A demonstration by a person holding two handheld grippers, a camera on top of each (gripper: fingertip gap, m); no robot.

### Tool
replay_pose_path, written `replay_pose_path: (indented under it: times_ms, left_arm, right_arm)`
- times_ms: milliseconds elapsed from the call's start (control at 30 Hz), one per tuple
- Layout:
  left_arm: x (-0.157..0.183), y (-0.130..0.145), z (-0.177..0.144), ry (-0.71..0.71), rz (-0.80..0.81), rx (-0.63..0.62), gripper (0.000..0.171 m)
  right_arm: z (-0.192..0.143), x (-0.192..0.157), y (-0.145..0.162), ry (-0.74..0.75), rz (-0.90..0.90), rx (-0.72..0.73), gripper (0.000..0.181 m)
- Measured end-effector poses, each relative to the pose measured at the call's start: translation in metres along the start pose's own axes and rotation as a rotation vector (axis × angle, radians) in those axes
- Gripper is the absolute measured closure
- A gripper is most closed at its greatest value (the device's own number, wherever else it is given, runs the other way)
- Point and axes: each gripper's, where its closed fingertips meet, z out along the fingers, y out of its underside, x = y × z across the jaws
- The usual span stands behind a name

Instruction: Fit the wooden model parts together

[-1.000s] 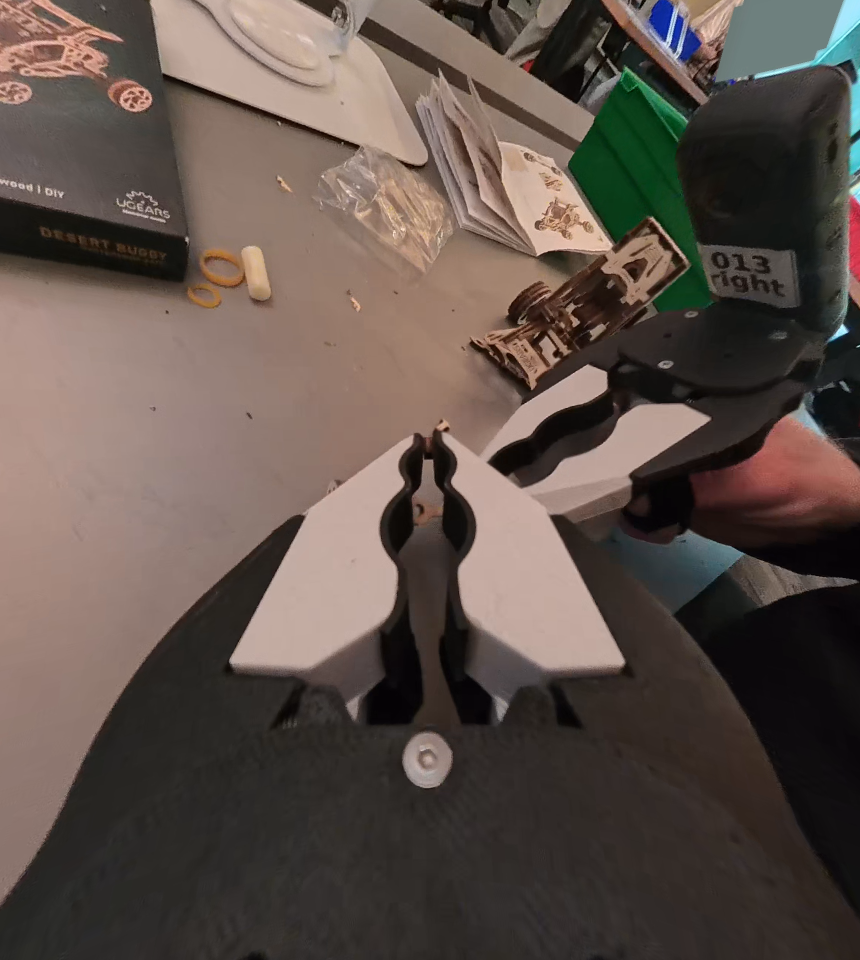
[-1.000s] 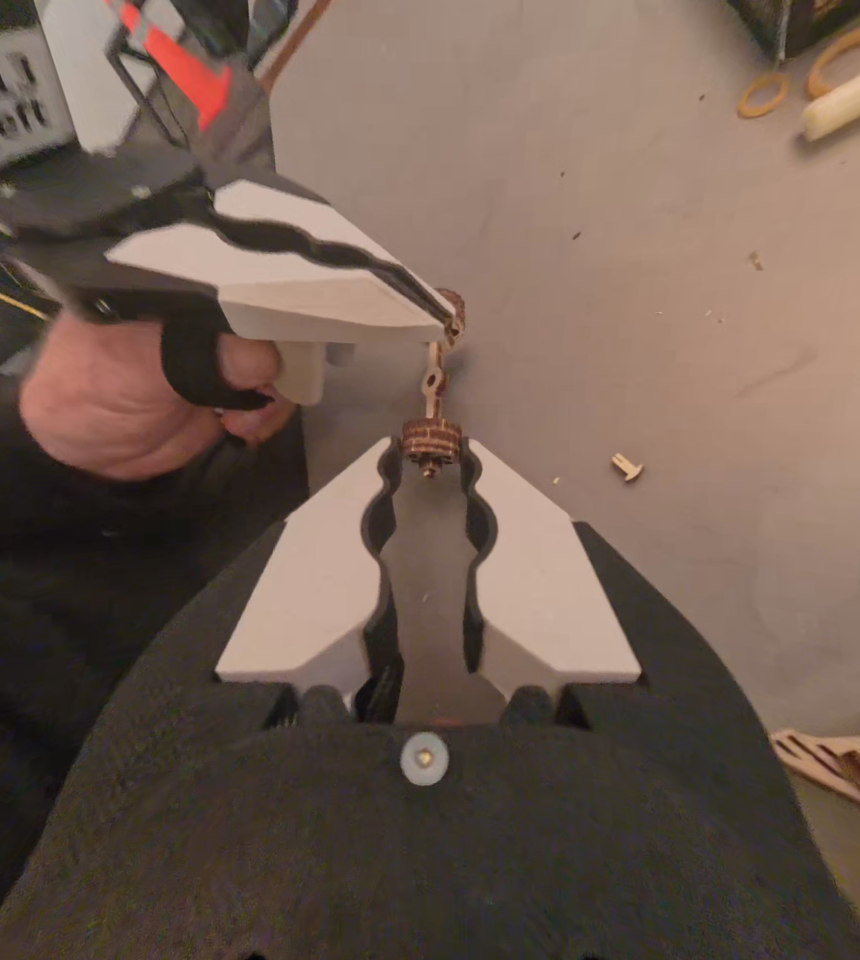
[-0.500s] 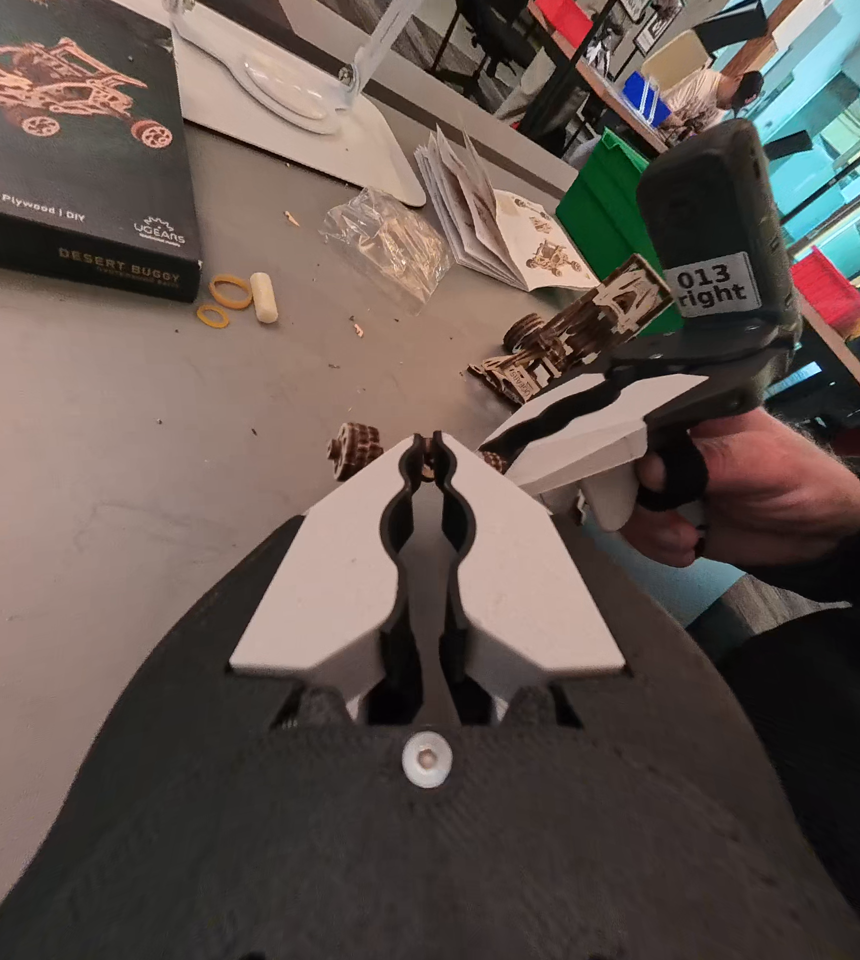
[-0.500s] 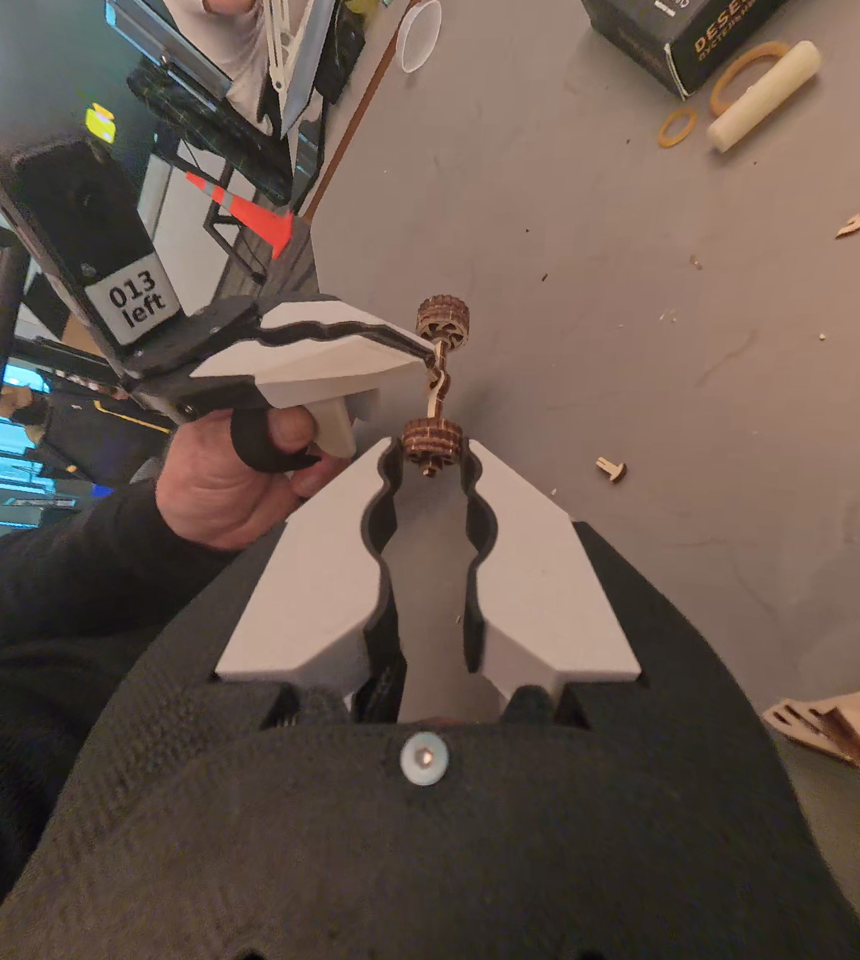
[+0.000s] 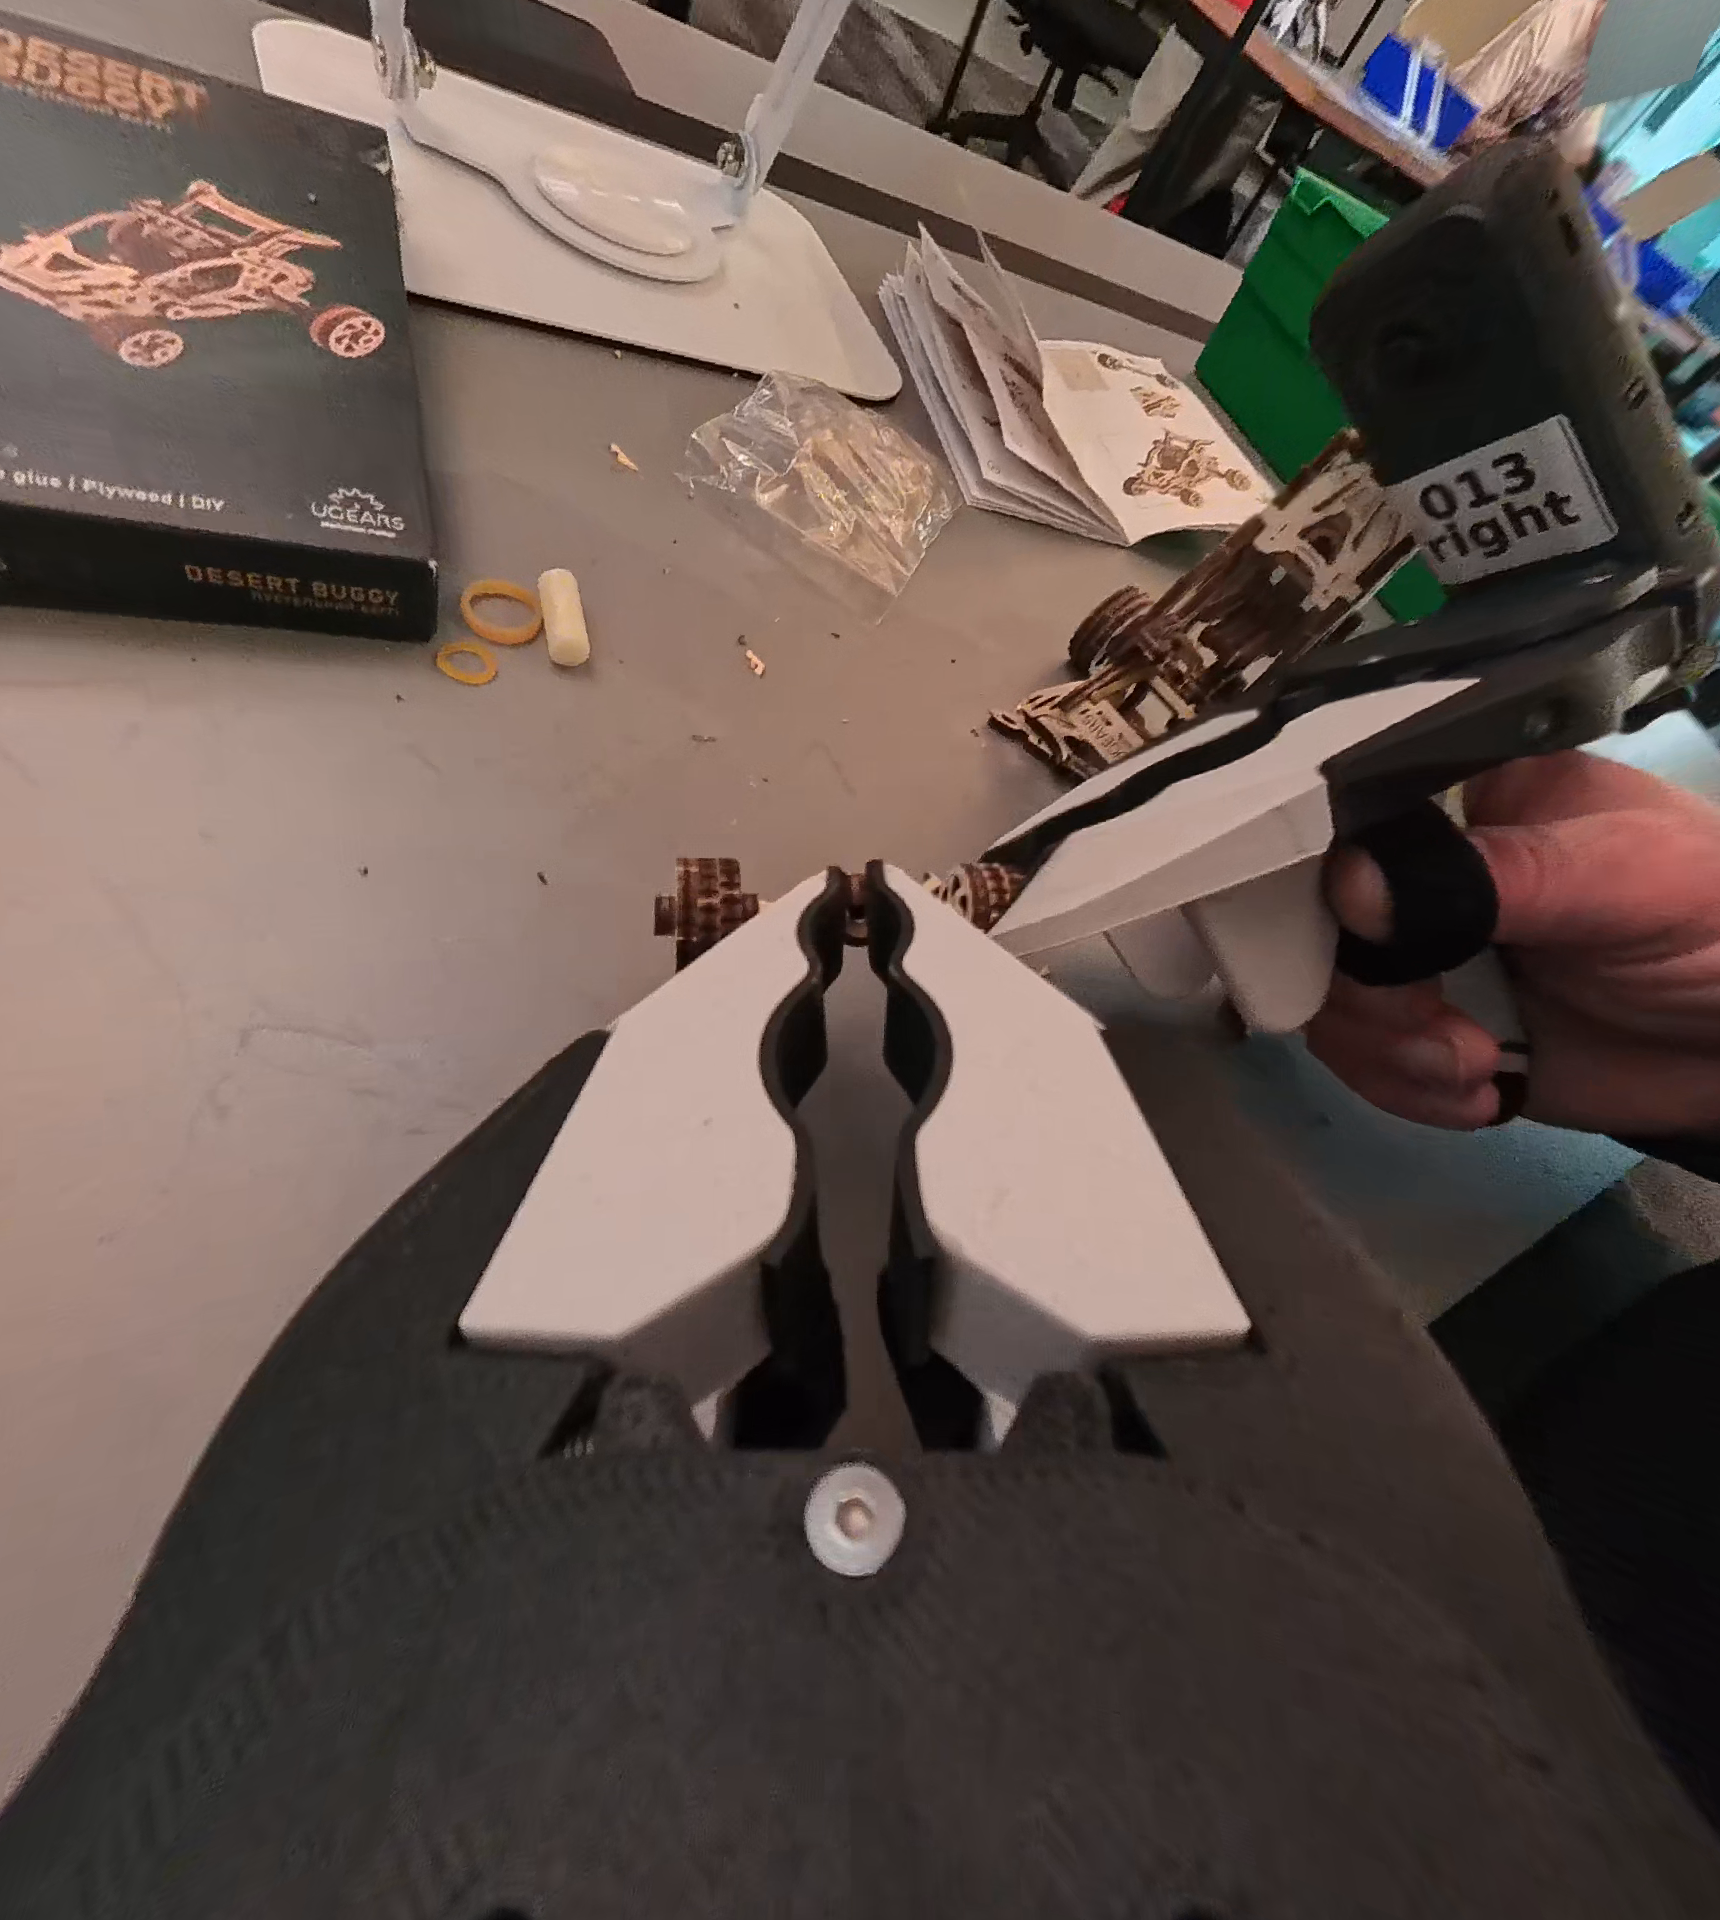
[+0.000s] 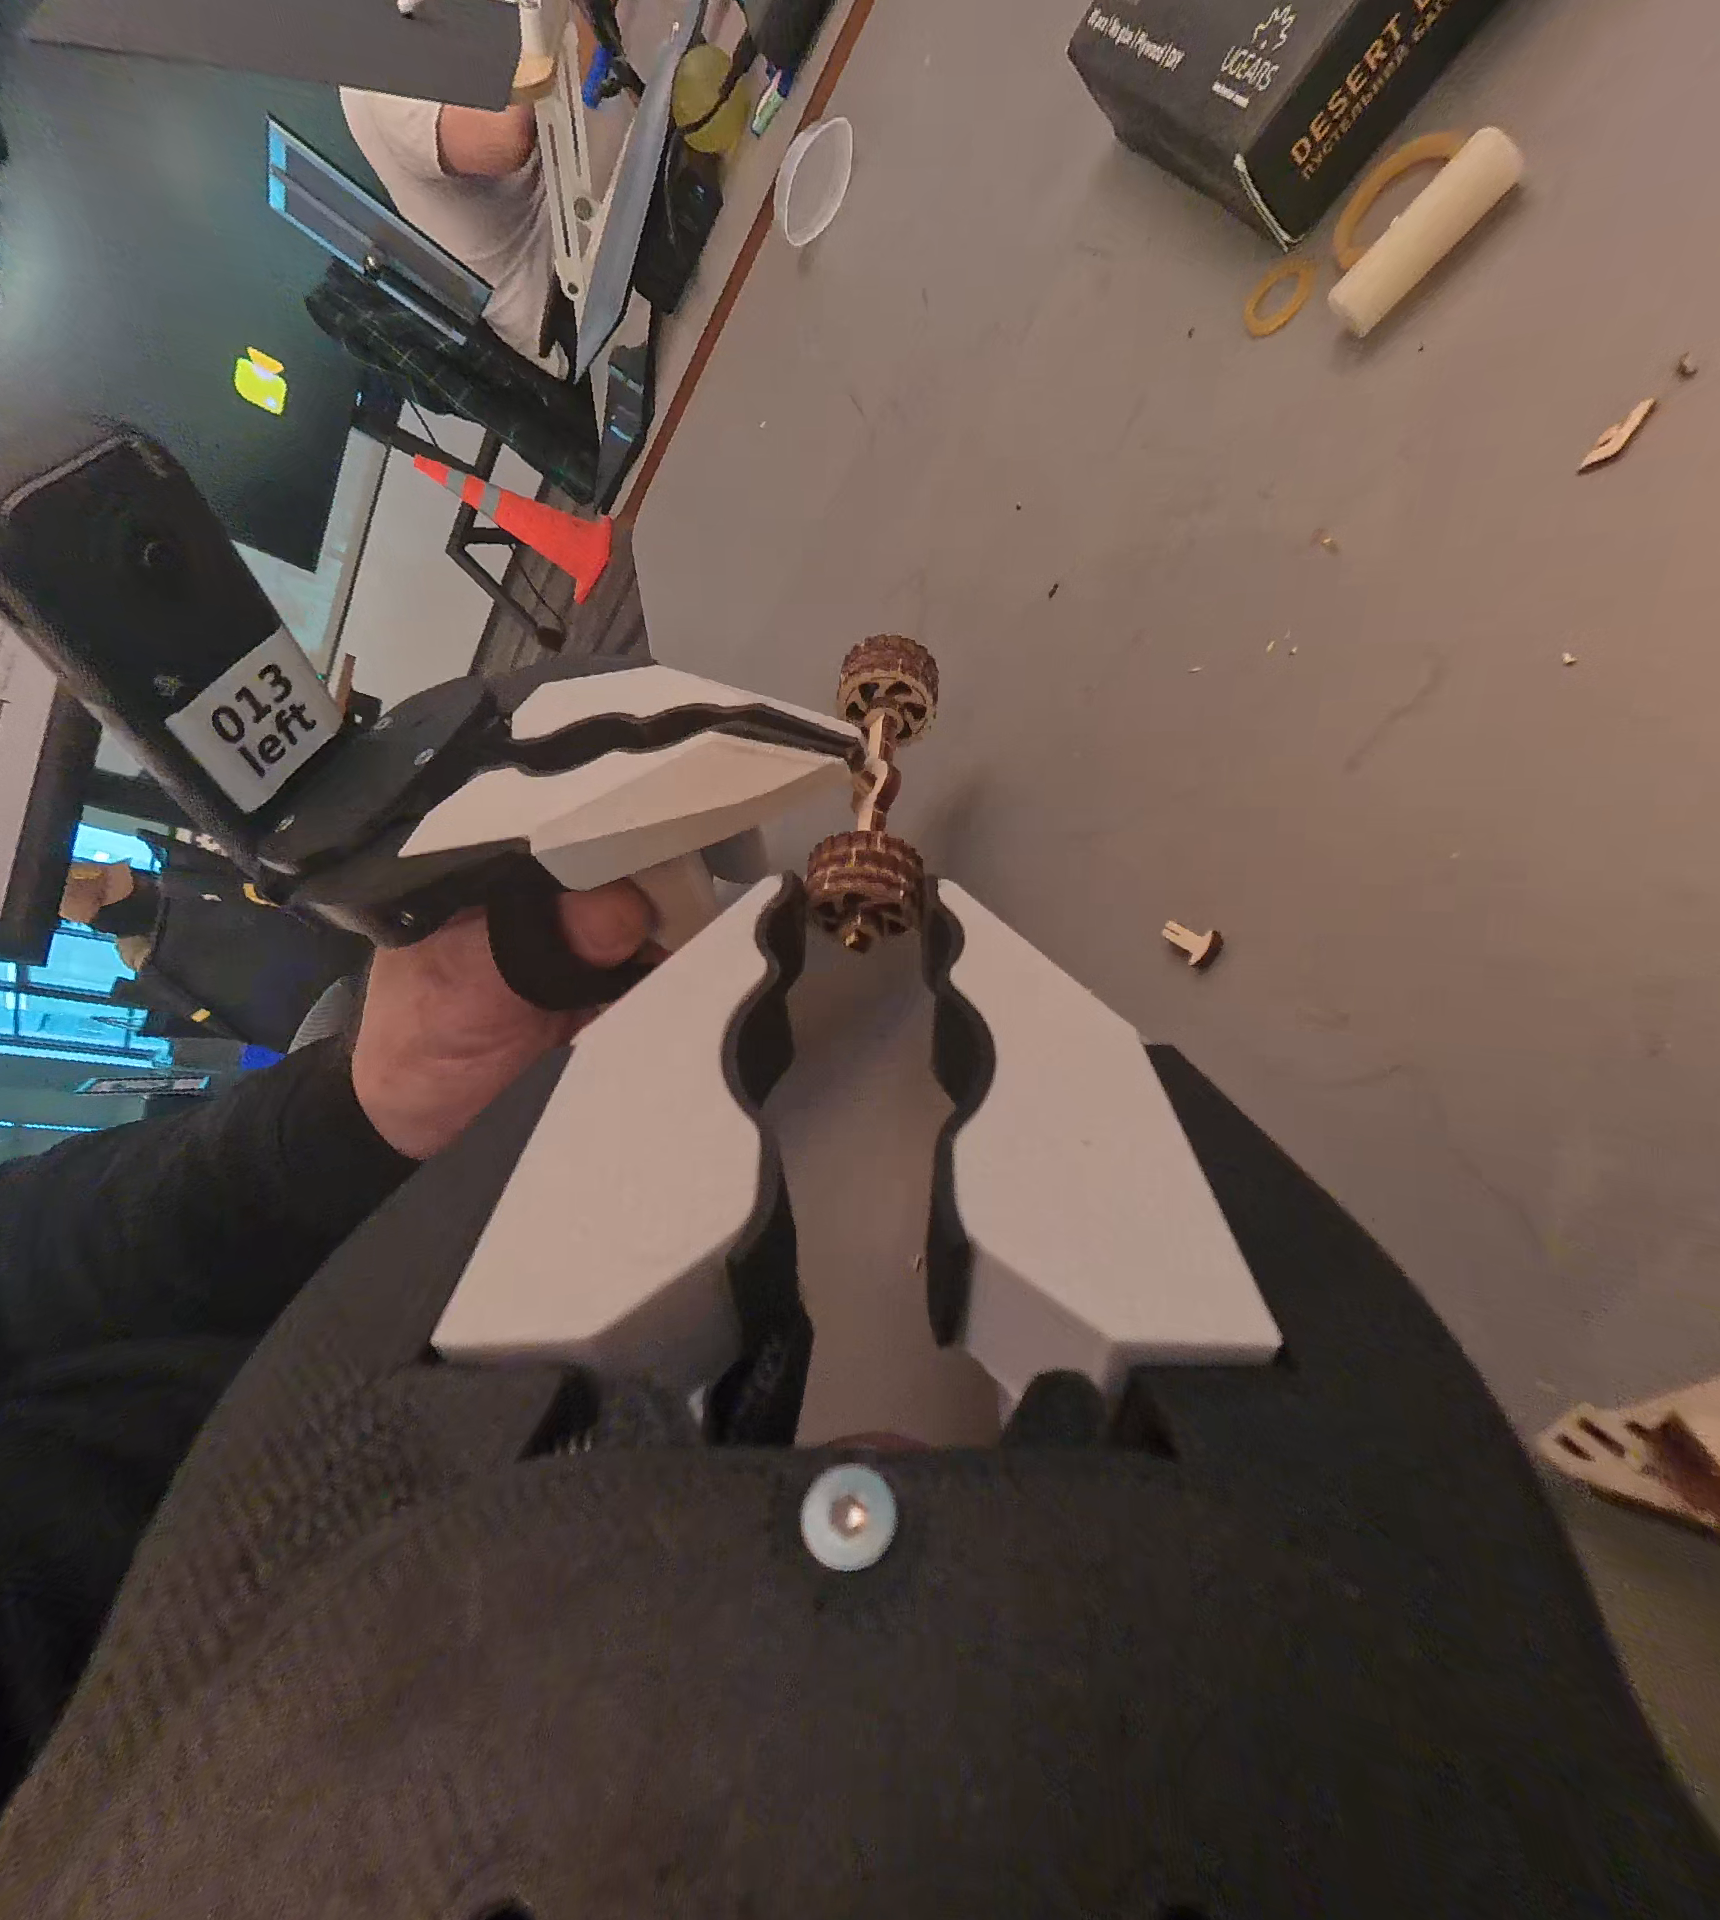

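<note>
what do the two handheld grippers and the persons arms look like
Both the left gripper and right gripper share one build: white angular fingers lined with wavy black pads, a textured black body, a silver screw at its centre, and a black camera block with a white sticker. Black finger loops; black sleeves. No cables visible.

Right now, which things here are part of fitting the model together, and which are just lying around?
In the job:
wheel axle, pinched by the left gripper
near wheel, between the right gripper tips
buggy body

Lying about:
kit box
booklet
plastic bag
rubber bands
white stick
loose peg
</note>
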Motion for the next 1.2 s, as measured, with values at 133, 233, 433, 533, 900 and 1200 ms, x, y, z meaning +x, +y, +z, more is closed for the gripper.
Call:
replay_pose_path:
  times_ms: [133, 233, 433, 533, 900, 1200]
  left_arm:
    - [-0.002, 0.006, 0.002, -0.034, -0.021, -0.026, 0.17]
    - [-0.004, 0.013, 0.005, -0.063, -0.011, -0.064, 0.17]
    - [-0.006, 0.019, 0.006, -0.087, 0.006, -0.088, 0.17]
    - [-0.007, 0.022, 0.005, -0.099, 0.001, -0.097, 0.17]
    - [-0.007, 0.026, 0.001, -0.148, 0.056, -0.096, 0.17]
    - [-0.006, 0.031, 0.0, -0.16, 0.049, -0.037, 0.169]
  right_arm:
    - [0.001, 0.003, 0.002, 0.007, 0.014, 0.011, 0.162]
    - [0.003, 0.007, 0.005, 0.024, 0.014, 0.002, 0.162]
    - [0.006, 0.011, 0.01, 0.045, 0.014, -0.009, 0.162]
    - [0.009, 0.013, 0.015, 0.054, 0.012, -0.022, 0.162]
    - [0.011, 0.014, 0.018, 0.052, 0.03, -0.045, 0.162]
    - [0.013, 0.014, 0.023, 0.058, 0.039, -0.065, 0.162]
